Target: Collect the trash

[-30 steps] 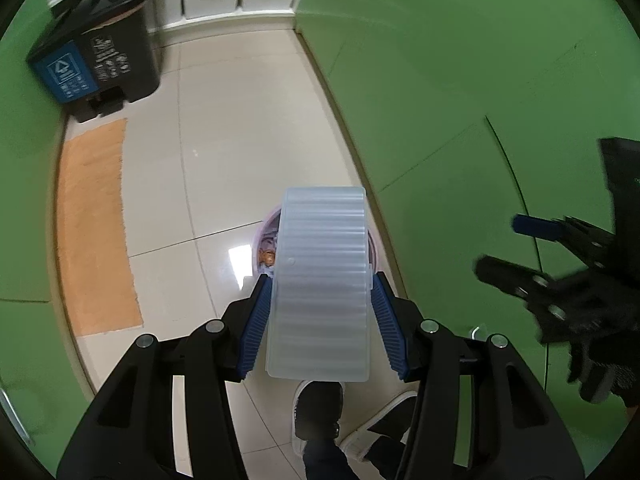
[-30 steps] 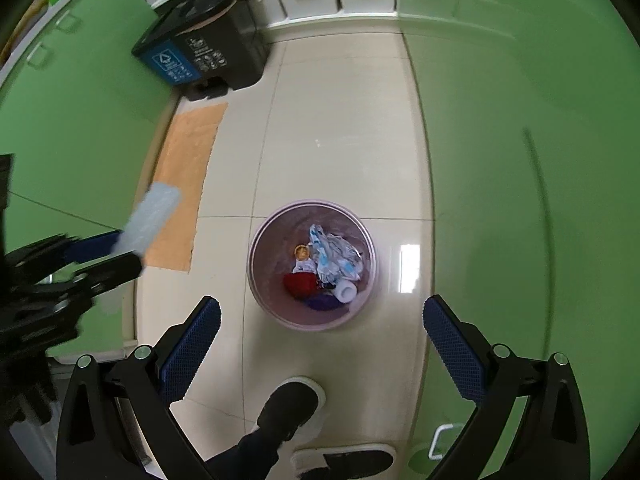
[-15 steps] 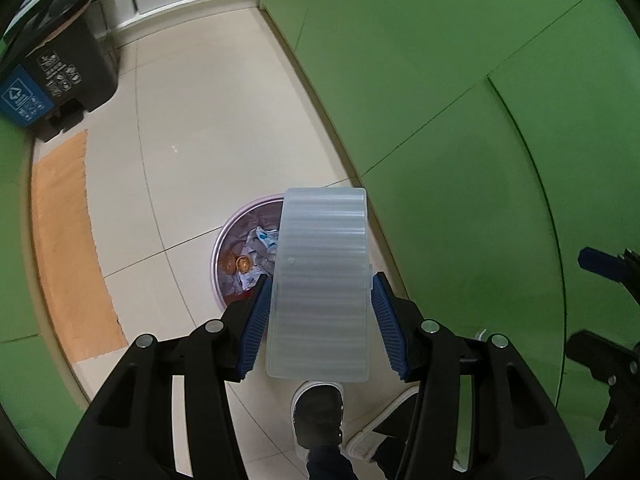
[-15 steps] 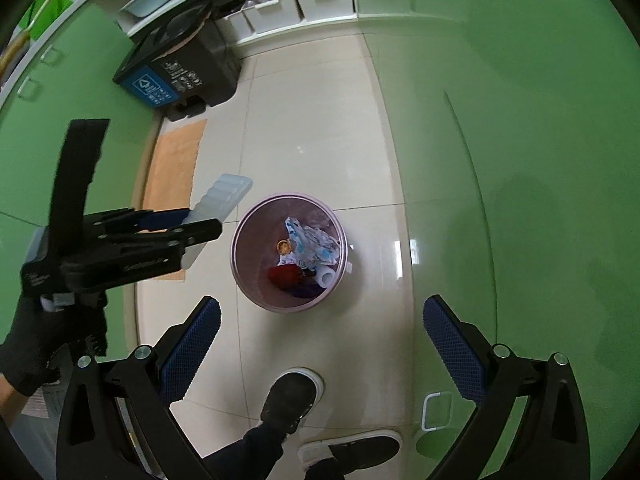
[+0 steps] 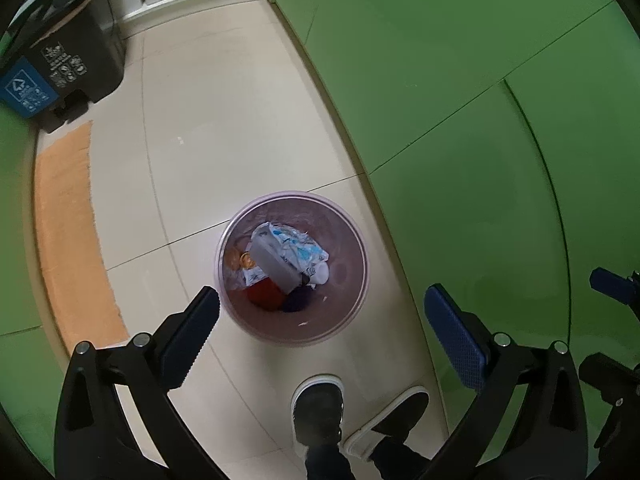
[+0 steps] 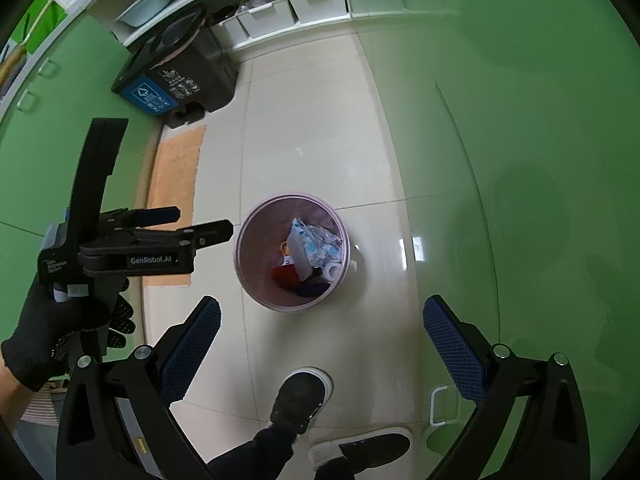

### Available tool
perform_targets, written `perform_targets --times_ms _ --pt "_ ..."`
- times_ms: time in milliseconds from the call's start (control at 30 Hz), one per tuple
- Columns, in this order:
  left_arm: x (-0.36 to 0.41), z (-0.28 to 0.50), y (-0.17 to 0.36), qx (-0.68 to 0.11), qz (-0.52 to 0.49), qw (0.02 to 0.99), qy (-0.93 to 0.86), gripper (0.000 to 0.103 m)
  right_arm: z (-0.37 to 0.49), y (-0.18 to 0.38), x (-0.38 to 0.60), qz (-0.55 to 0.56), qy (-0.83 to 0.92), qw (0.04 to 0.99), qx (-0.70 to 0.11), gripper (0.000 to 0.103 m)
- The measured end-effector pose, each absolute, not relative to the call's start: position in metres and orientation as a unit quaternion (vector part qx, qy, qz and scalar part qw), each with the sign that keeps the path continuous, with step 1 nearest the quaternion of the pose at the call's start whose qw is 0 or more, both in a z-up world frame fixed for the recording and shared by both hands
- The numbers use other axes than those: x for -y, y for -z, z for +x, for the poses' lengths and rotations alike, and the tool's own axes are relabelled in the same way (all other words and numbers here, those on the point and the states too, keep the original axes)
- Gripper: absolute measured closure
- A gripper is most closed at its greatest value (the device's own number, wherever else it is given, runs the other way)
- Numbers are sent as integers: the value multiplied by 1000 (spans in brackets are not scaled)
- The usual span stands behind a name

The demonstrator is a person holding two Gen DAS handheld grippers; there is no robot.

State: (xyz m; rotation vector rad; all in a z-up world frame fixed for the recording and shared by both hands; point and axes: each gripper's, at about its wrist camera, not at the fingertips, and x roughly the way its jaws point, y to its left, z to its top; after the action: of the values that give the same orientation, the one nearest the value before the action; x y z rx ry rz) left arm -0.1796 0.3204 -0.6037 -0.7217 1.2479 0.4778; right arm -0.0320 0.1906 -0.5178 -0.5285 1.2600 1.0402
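Observation:
A round pink trash bin [image 5: 352, 236] stands on the tiled floor, also in the right wrist view [image 6: 248, 268]. Inside lies a translucent ribbed plastic container [image 5: 274, 266] on crumpled wrappers [image 5: 296, 246], a red item [image 5: 264, 294] and other trash; the container also shows in the right wrist view [image 6: 300, 256]. My left gripper [image 5: 328, 336] is open and empty, above the bin's near side; it shows in the right wrist view [image 6: 200, 226] left of the bin. My right gripper [image 6: 322, 344] is open and empty, above the floor in front of the bin.
Green cabinet fronts [image 5: 460, 100] line the right side, close to the bin. A black recycling bin [image 5: 60, 64] and white storage boxes [image 6: 272, 16] stand at the far end. An orange mat [image 5: 68, 232] lies left. The person's shoes [image 5: 320, 412] are just below the bin.
My left gripper opened and let go of the ribbed plastic container, which now lies in the pink bin. Both views shifted slightly over the bin.

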Motion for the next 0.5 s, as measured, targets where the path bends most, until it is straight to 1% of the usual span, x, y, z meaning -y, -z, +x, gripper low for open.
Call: perform_targets --times_ms 67,200,400,467,500 --pt "-320 -185 586 -564 -329 725 -221 3 -37 504 -192 -230 -464 651 -555 6" --pt "-321 -195 533 -554 -320 733 -230 3 -48 467 -194 -223 -478 649 -548 6" --pt "-319 -209 426 -527 -297 757 -249 3 -66 377 -195 -207 -503 657 -523 6" --pt "-316 -210 383 -516 -286 768 -249 3 -70 338 -191 -196 -511 662 -512 6" --pt "-316 -210 371 -512 -283 772 -249 3 -71 325 -189 -193 -514 665 -507 6"
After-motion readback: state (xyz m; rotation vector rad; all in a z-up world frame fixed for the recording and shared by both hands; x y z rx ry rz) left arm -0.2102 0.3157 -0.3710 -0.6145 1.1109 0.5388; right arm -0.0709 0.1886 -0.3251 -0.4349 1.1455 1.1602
